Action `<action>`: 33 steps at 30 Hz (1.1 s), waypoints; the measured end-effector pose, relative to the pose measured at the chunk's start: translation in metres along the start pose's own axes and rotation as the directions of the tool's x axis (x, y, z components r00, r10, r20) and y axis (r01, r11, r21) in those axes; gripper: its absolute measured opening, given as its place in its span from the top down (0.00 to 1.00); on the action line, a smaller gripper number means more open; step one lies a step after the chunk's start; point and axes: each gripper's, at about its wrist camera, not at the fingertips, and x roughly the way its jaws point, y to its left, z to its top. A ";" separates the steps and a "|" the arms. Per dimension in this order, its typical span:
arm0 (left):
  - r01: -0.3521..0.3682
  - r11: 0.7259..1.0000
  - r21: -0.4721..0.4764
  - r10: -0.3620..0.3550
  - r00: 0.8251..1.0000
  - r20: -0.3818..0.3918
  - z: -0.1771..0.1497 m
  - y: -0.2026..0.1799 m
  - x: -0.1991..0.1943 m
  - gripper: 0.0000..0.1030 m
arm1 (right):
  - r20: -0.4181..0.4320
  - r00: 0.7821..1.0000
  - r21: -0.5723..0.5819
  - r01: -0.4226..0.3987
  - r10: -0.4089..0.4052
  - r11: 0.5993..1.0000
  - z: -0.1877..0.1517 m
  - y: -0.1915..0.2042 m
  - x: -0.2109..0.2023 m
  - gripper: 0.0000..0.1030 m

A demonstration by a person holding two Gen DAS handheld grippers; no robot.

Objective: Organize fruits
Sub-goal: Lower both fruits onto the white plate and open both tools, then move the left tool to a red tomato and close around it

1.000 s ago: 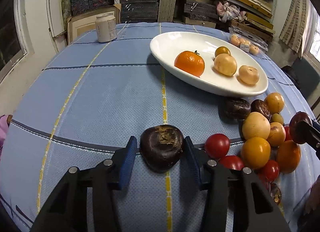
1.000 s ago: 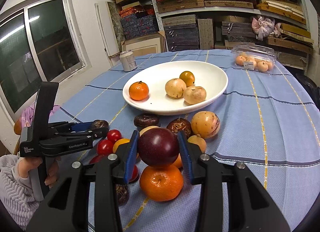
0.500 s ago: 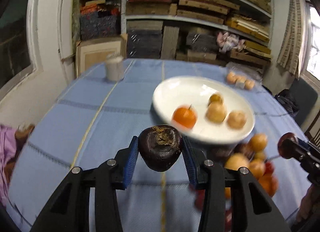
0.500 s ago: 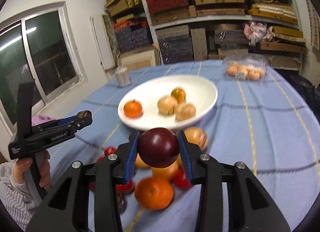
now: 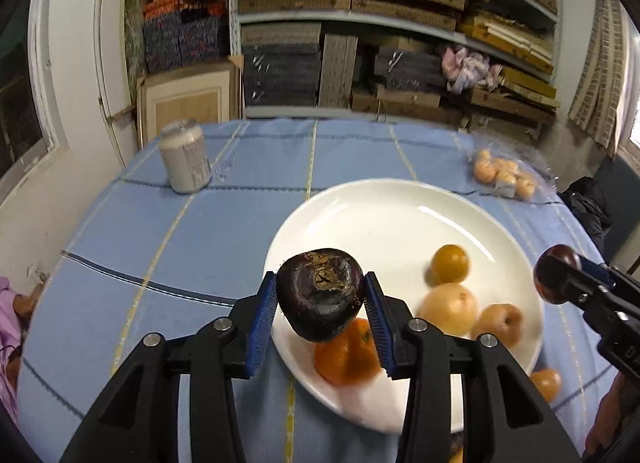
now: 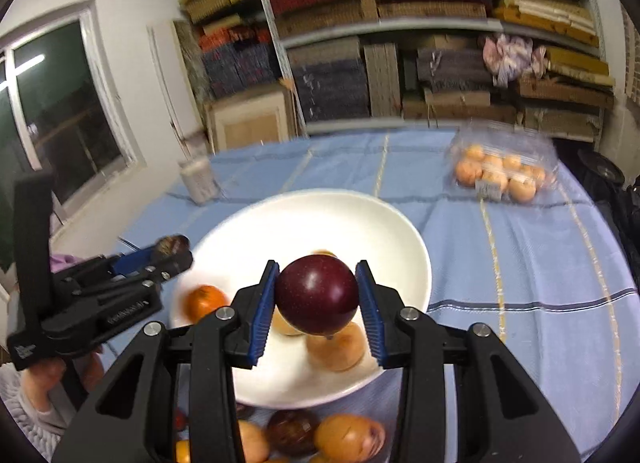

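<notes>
My left gripper (image 5: 320, 299) is shut on a dark wrinkled fruit (image 5: 320, 295) and holds it in the air over the near left rim of the white plate (image 5: 372, 207). My right gripper (image 6: 317, 299) is shut on a dark red plum (image 6: 317, 299) and holds it above the plate (image 6: 320, 215). The plate holds an orange (image 5: 346, 355), a small yellow fruit (image 5: 450, 263) and two pale round fruits (image 5: 450, 309). Each gripper shows in the other's view, the right one (image 5: 554, 275) at the right edge and the left one (image 6: 172, 249) at the left.
A white can (image 5: 185, 162) stands at the table's far left. A clear pack of small orange fruits (image 6: 500, 175) lies at the far right. Several loose fruits (image 6: 344, 437) lie on the blue cloth in front of the plate. Shelves stand behind the table.
Both grippers have lifted their fruits off the table and moved forward over the plate. The loose fruit pile has dropped below and behind them.
</notes>
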 end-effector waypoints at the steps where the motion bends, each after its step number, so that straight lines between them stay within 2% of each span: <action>1: 0.012 1.000 -0.013 -0.012 1.000 -0.017 0.000 0.002 0.008 0.57 | -0.016 1.000 0.007 0.002 -0.002 1.000 -0.001 -0.004 0.008 0.63; 4: 0.002 1.000 -0.022 -0.002 1.000 -0.024 -0.004 0.007 0.017 0.57 | -0.042 0.999 0.021 -0.005 0.005 1.000 -0.006 -0.010 0.025 0.61; 5: 0.000 1.000 -0.026 -0.001 1.000 -0.024 -0.005 0.009 0.018 0.52 | -0.050 0.999 0.025 -0.015 0.016 1.000 -0.008 -0.012 0.027 0.60; 6: 0.004 0.999 -0.040 -0.004 1.000 -0.023 -0.006 0.011 0.019 0.46 | -0.048 0.998 0.031 -0.034 0.035 0.999 -0.009 -0.014 0.027 0.54; 7: 0.006 0.998 -0.055 -0.007 1.000 -0.018 -0.006 0.014 0.019 0.31 | -0.026 0.999 0.044 -0.047 0.048 0.998 -0.010 -0.017 0.022 0.46; 12: 0.005 0.996 -0.093 -0.001 0.999 0.037 -0.010 0.026 -0.008 0.27 | 0.138 0.987 0.072 -0.087 0.077 0.994 -0.009 -0.023 -0.040 0.43; 14: 0.008 0.994 -0.112 0.000 0.998 0.070 -0.020 0.032 -0.029 0.20 | 0.191 0.978 0.088 -0.105 0.087 0.991 -0.016 -0.027 -0.064 0.35; 16: 0.013 0.990 -0.137 0.000 0.996 0.094 -0.039 0.040 -0.050 0.15 | 0.253 0.965 0.116 -0.101 0.069 0.988 -0.036 -0.031 -0.089 0.23; 17: 0.015 0.989 -0.144 -0.001 0.995 0.096 -0.047 0.043 -0.056 0.14 | 0.265 0.963 0.126 -0.094 0.057 0.988 -0.047 -0.033 -0.097 0.22; 21: 0.025 0.991 -0.128 -0.013 0.996 0.092 -0.087 0.048 -0.086 0.14 | 0.212 0.977 0.132 -0.043 0.014 0.990 -0.086 -0.031 -0.108 0.21; 26: 0.033 0.996 -0.089 -0.029 0.998 0.055 -0.124 0.041 -0.100 0.14 | 0.222 0.975 0.122 -0.004 -0.024 0.992 -0.107 -0.026 -0.121 0.15; 33: 0.094 0.995 -0.025 -0.093 0.995 0.029 -0.133 0.026 -0.100 0.14 | 0.208 0.977 0.160 0.018 -0.052 0.987 -0.117 -0.032 -0.122 0.14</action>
